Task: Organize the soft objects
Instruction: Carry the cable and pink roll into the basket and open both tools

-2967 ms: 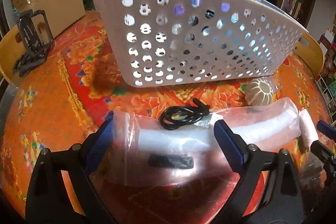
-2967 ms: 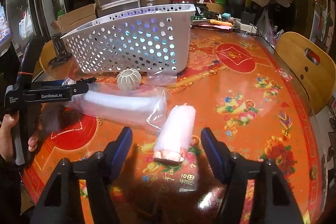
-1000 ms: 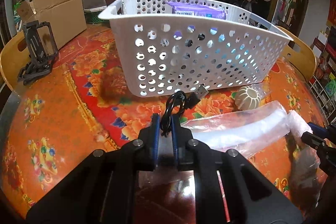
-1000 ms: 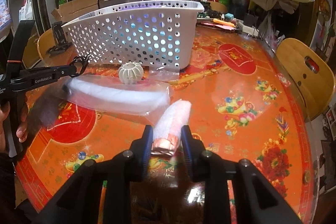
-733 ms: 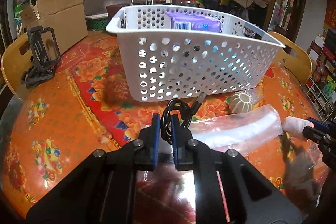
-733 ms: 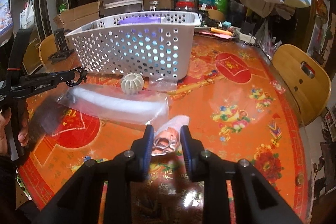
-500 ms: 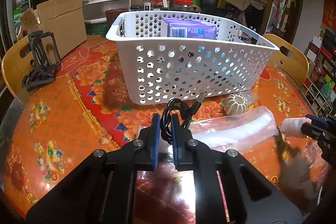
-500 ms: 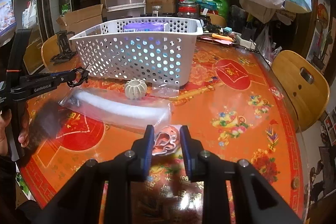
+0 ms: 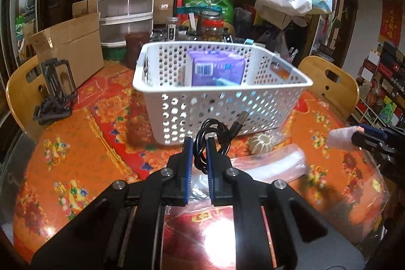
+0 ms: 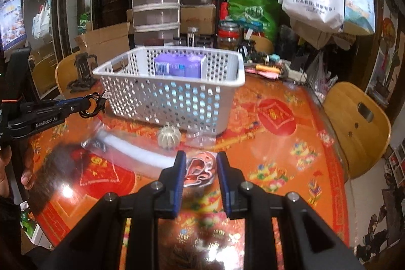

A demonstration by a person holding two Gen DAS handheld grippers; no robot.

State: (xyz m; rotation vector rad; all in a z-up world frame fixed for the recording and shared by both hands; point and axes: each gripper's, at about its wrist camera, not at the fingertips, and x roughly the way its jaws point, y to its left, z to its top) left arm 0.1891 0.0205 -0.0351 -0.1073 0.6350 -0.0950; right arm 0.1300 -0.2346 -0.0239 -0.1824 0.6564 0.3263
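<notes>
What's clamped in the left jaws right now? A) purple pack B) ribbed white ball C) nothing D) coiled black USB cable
D: the left gripper is shut on the coiled black USB cable; the ribbed white ball lies on the table and the purple pack sits in the white basket.

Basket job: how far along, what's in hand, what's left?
Done: a purple pack sits in the basket.
In hand: the left claw is shut on the black cable; the right claw grips a pink-white roll. Both are off the table, short of the basket.
Left: the long bag and the ribbed ball on the table.
</notes>
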